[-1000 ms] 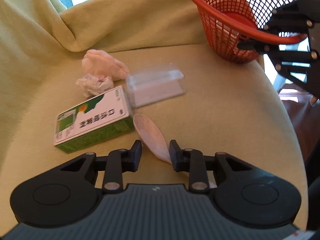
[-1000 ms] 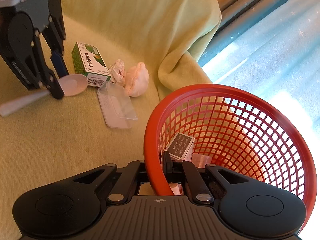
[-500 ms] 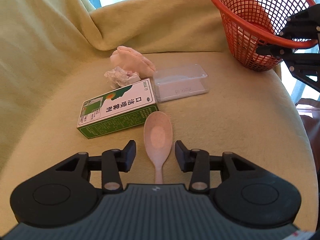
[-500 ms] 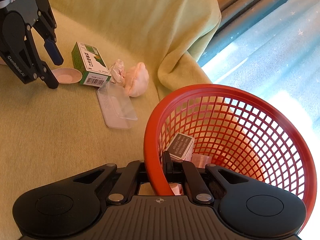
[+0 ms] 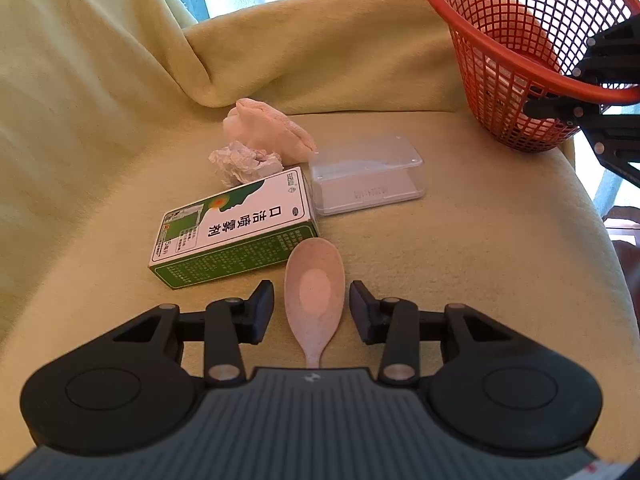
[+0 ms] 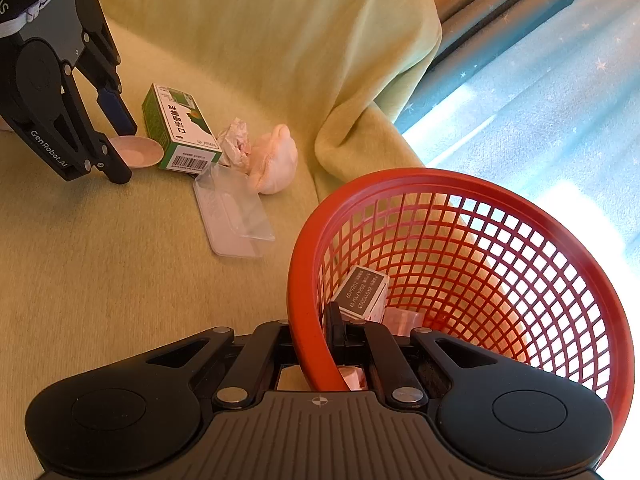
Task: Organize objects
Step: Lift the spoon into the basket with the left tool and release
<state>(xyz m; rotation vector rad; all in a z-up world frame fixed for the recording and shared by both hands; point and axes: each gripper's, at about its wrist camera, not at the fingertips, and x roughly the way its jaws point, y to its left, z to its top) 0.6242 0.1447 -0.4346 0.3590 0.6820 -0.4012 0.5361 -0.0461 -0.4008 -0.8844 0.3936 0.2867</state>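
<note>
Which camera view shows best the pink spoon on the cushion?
The left wrist view. There the pink spoon lies bowl up between the fingers of the left gripper, seen almost whole; only the handle end is hidden. In the right wrist view, only part of its bowl shows behind that gripper.

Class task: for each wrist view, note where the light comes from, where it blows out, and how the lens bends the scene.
Left wrist view: daylight from the window behind, whitest above the chair back; the seat edge bows. Right wrist view: glare through the curtain washes out the red basket mesh; corners darken.
</note>
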